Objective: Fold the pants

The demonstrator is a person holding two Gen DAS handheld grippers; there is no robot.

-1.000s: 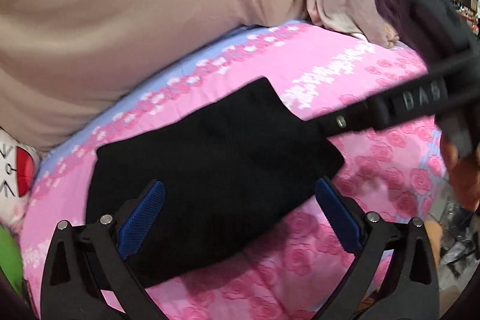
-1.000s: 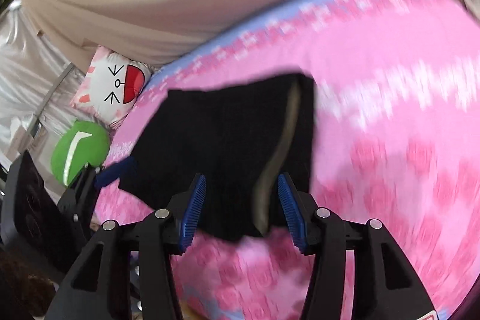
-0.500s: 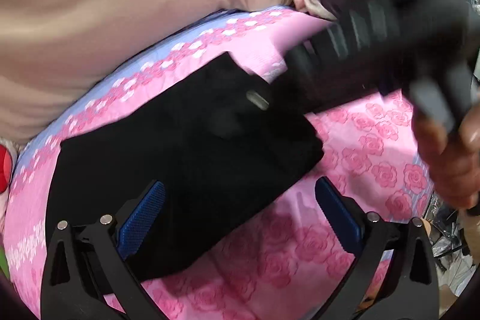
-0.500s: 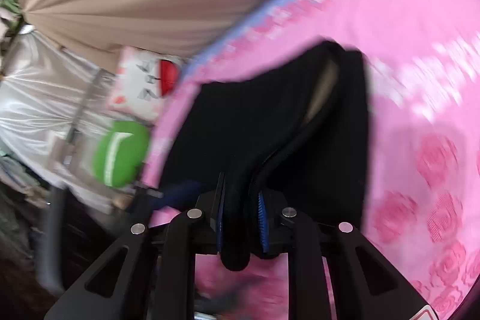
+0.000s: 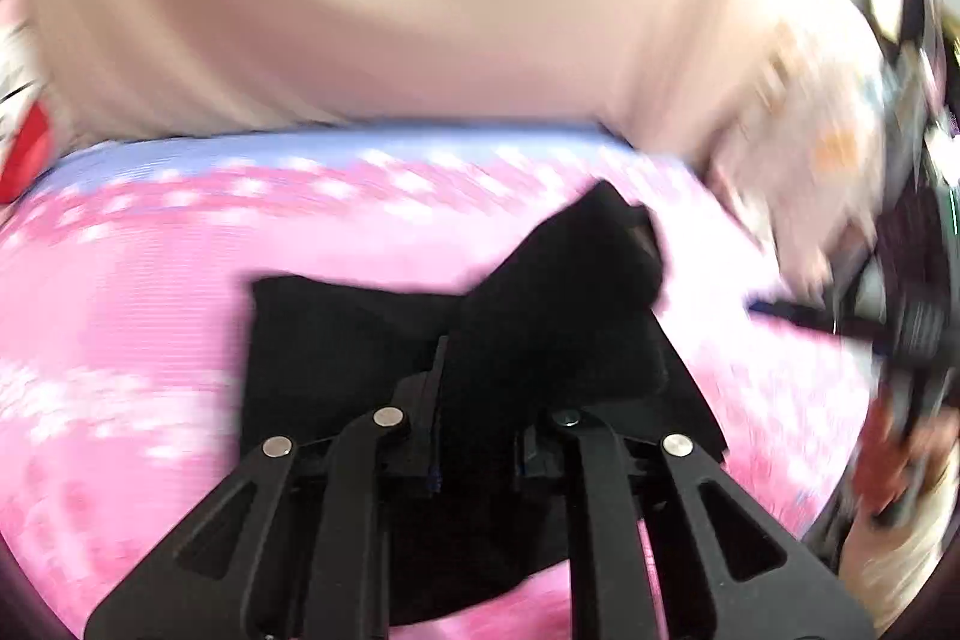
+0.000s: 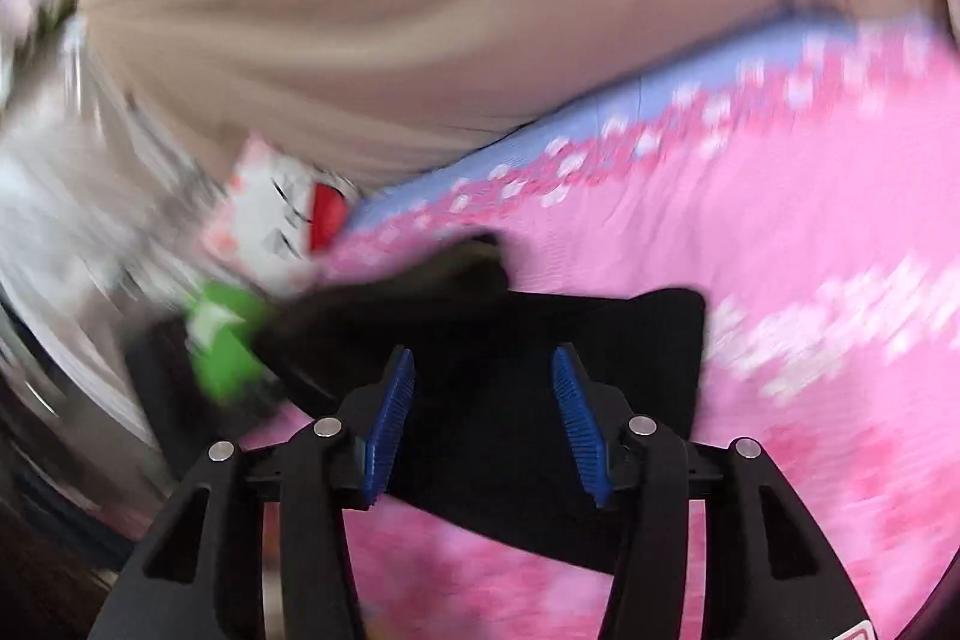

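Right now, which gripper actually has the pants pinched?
The left gripper: its jaws are closing with black pants bunched between them. The right gripper is opening, blue pads apart, gripping nothing.

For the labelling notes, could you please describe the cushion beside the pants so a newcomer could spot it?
Start at the pink floral bedspread under the black pants. At its far left edge lies a white cushion, the only one with a drawn face and red mouth.
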